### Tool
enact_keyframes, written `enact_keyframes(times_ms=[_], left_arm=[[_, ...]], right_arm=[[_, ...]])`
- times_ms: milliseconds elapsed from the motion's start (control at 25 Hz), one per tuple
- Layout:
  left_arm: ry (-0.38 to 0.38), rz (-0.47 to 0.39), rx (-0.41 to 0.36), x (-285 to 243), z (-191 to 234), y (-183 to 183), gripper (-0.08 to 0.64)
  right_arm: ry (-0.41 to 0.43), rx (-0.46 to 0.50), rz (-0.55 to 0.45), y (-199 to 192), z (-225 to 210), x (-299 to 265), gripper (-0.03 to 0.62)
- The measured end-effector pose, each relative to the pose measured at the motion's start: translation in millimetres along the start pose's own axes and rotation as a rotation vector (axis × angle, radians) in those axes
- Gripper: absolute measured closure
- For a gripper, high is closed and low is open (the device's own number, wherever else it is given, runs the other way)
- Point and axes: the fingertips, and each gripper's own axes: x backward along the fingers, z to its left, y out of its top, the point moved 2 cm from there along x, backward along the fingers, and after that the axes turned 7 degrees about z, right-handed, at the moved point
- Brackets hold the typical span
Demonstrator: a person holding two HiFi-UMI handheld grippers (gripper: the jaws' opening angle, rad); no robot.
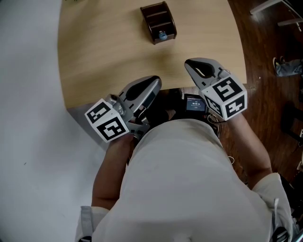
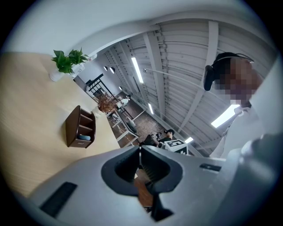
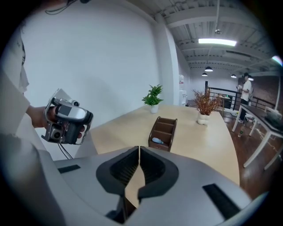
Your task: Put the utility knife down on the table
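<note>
One small blue-and-pale item, seemingly the utility knife (image 1: 162, 35), lies in the nearest compartment of the dark brown organizer (image 1: 156, 14) on the wooden table (image 1: 104, 52), well apart from my grippers. My left gripper (image 1: 155, 82) and right gripper (image 1: 189, 64) hover at the table's near edge, close to my body. Each has its jaws pressed together on nothing.

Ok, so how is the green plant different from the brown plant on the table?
The green plant has fresh, broad leaves; the brown plant is a spray of thin, dry-looking twigs. The brown plant looks wider and bushier than the green plant. The green plant stands at the table's wall-side edge, the brown plant toward the other side. Both stand upright in small white pots on the wooden table.
</note>
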Motion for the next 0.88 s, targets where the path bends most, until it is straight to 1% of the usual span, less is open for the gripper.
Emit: enact_keyframes(times_ms=[160, 280, 560, 720, 880], left_arm=[[-0.003, 0.004, 0.000, 5, -5, -4, 0.555], [-0.004, 0.001, -0.001, 10, -8, -7, 0.555], [0.008, -0.021, -0.019, 23, -16, -5, 0.555], [0.007, -0.029, -0.035, 24, -19, 0, 0.555], [0.003, -0.030, -0.044, 23, -21, 1, 0.555]], right_arm=[[0.024, -0.111, -0.041, 1, 0, 12, 0.589], [0.041, -0.164, -0.075, 3, 3, 21, 0.589], [0.048, -0.225, -0.155, 16, 7, 49, 0.589], [0.037, -0.230, -0.182, 22, 1, 62, 0.589], [0.025, -0.213, -0.195, 26, -1, 67, 0.589]])
